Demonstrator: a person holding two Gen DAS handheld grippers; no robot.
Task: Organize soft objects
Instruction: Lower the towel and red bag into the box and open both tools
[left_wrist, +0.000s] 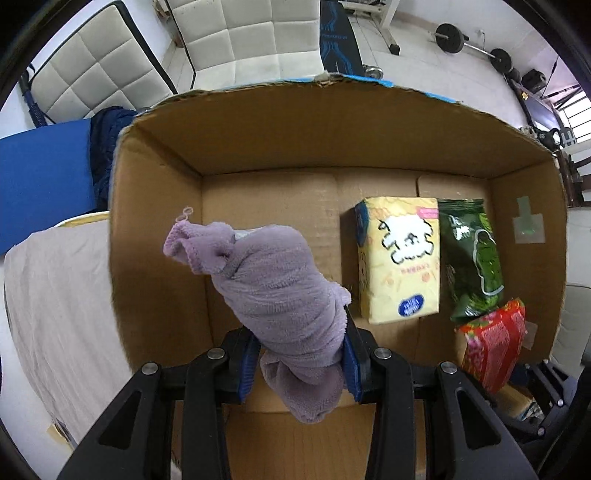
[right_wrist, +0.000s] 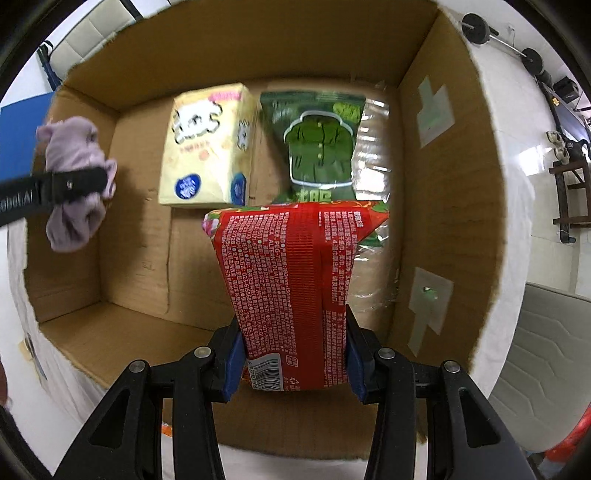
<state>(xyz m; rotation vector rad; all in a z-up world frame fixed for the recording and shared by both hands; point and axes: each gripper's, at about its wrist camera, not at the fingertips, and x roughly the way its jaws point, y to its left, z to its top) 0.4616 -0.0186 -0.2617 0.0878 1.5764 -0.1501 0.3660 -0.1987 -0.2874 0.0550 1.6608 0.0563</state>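
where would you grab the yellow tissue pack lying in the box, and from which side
Grip the yellow tissue pack across its two long sides, coming straight down from above. It lies flat on the floor of the cardboard box, broad face up. Its left side is free, but the green packet lies right against its right side, so that finger would probably have to wedge between them.

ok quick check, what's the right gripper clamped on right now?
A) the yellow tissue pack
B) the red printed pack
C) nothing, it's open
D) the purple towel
B: in the right wrist view the right gripper has its fingers pressed on both sides of the red printed pack above the cardboard box, while the purple towel sits in the left gripper and the yellow tissue pack lies on the box floor.
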